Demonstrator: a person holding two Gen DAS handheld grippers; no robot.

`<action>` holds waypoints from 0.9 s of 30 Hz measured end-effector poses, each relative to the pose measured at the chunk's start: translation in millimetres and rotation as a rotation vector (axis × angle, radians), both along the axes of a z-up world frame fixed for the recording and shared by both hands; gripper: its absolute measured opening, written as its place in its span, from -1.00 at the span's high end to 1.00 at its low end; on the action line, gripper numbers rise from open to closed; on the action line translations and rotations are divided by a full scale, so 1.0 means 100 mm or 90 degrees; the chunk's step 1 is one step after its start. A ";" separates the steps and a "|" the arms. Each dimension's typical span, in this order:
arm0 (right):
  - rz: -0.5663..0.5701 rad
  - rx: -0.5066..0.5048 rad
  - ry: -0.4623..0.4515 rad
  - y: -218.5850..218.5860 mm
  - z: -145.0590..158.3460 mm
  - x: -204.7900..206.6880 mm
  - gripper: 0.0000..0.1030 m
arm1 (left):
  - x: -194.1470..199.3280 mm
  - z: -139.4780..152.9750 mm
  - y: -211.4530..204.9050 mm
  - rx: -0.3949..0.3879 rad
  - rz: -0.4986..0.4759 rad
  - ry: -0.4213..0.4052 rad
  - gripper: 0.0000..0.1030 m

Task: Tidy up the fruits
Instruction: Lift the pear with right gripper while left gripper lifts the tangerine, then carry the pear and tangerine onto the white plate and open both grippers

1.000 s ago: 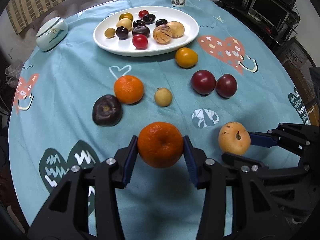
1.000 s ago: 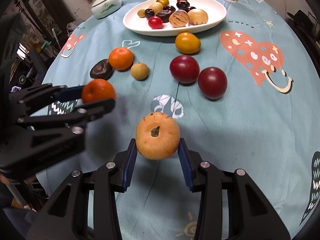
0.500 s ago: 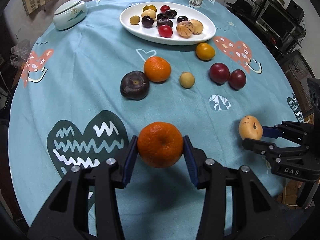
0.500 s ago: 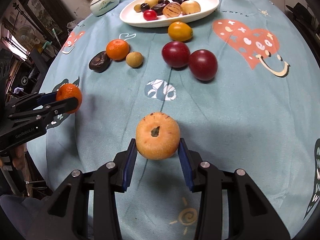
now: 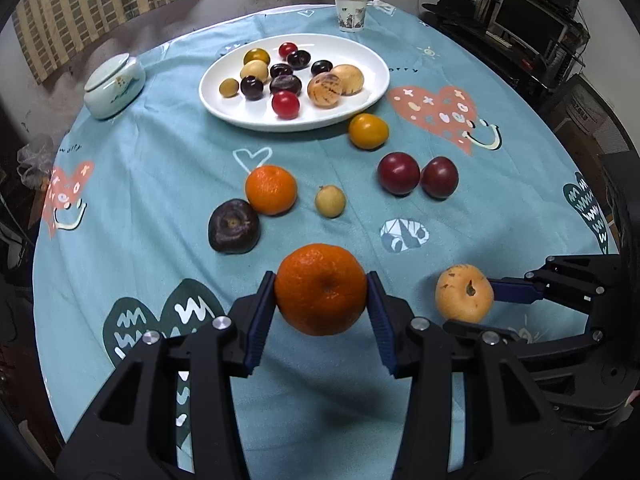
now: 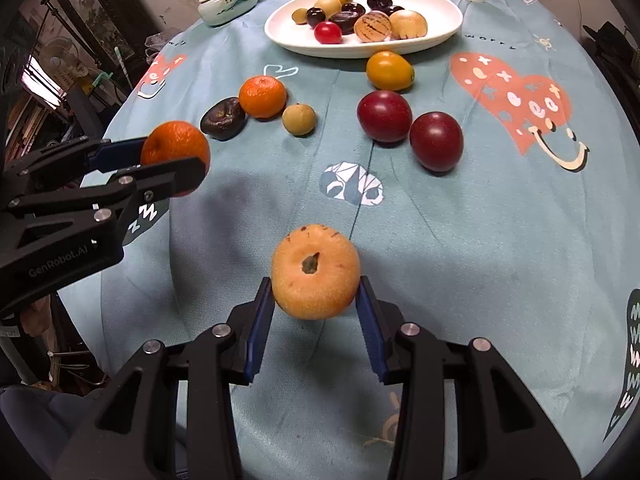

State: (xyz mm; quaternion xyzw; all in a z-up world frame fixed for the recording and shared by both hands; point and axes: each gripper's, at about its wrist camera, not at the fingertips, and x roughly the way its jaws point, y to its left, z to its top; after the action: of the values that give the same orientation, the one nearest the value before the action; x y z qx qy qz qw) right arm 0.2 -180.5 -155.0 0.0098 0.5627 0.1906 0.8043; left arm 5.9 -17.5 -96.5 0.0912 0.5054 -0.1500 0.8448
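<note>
Here the left gripper (image 5: 321, 290) is closed on an orange (image 5: 321, 289), its blue pads pressed to either side of the fruit, which hangs clear above the teal cloth (image 5: 160, 160). The right gripper (image 6: 316, 272) is clamped in the same way on a pale, speckled pear (image 6: 316, 271), dark calyx toward the camera, also off the cloth. In the left view the pear and right gripper show at the right edge; in the right view the orange and left gripper show at the left edge, so the two held fruits sit side by side, apart.

Farther on, loose fruit lies on the cloth: a second orange (image 5: 271, 189) touching a dark wrinkled fruit (image 5: 234, 226), a small tan fruit (image 5: 330, 201) just beside them, two red plums (image 5: 399, 173) touching each other, and a yellow fruit (image 5: 368, 131) near the plate's rim. The white plate (image 5: 240, 108) beyond holds about ten small fruits, dark, red, yellow and tan. A lidded pot (image 5: 114, 86) stands left of the plate and a paper cup (image 5: 351, 13) behind it.
</note>
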 end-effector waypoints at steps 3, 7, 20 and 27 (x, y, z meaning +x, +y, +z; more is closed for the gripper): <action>-0.001 -0.003 -0.004 0.02 0.02 -0.02 0.18 | -0.01 0.03 -0.01 0.004 -0.005 -0.009 0.11; -0.004 -0.007 -0.012 0.04 0.06 -0.05 0.18 | -0.03 0.03 0.02 0.003 -0.004 -0.012 0.11; 0.001 -0.006 -0.045 0.12 0.22 -0.02 0.18 | -0.08 0.08 0.09 0.004 0.004 -0.023 0.11; 0.004 -0.001 -0.034 0.10 0.16 0.04 0.18 | -0.04 0.05 0.10 0.010 0.014 -0.013 0.11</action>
State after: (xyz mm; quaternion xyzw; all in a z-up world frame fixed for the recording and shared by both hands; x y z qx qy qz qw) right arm 4.1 -170.4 -139.3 0.0022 0.5416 0.1928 0.8182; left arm 2.2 -7.9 -91.7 0.0936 0.4988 -0.1355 0.8509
